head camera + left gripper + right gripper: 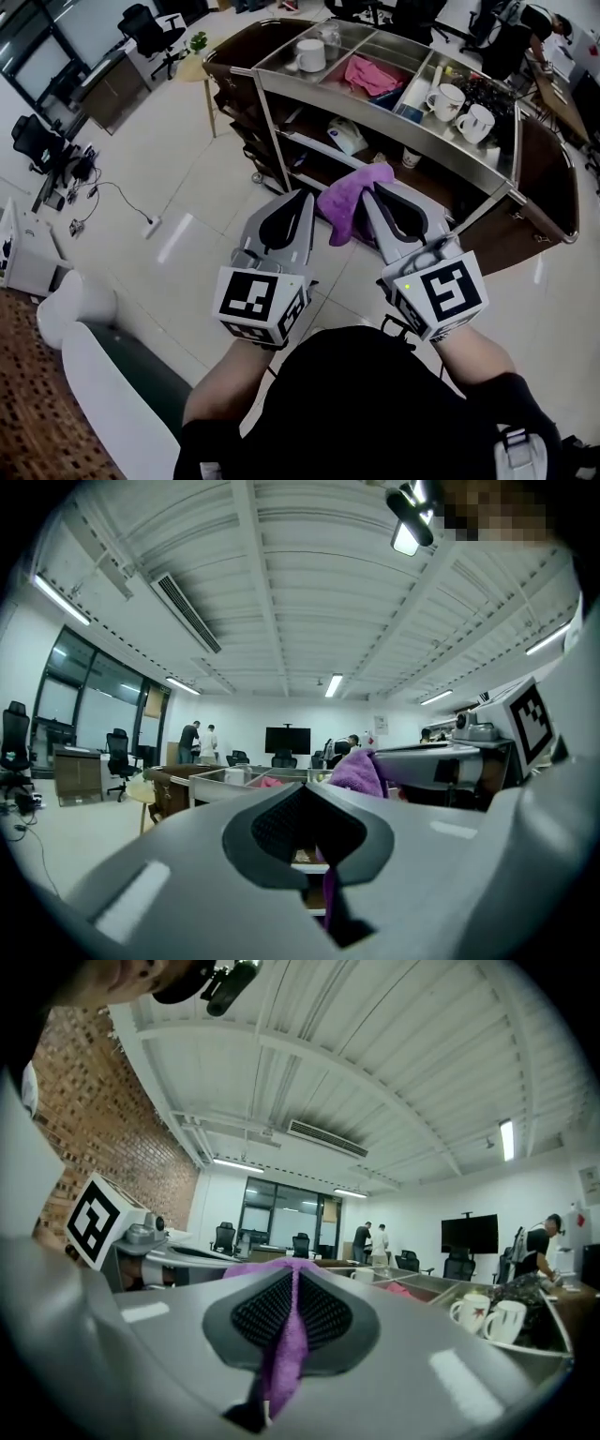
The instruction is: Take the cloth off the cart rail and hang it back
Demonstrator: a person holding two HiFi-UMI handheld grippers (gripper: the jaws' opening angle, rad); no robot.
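The purple cloth [349, 202] is clamped in the right gripper [372, 191], just near of the cart rail [375, 128]; the left gripper [301, 195] is closed, empty.

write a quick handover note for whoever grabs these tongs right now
Right tongs: shut on the purple cloth, which runs down between them.
Left tongs: shut, tip right beside the cloth; cannot tell whether they pinch an edge of it.
Cloth: held up in front of the cart rail, apparently clear of it.
Done: cloth taken off the rail.
Left to do: bring the cloth to the rail, drape it over, then open the tongs.
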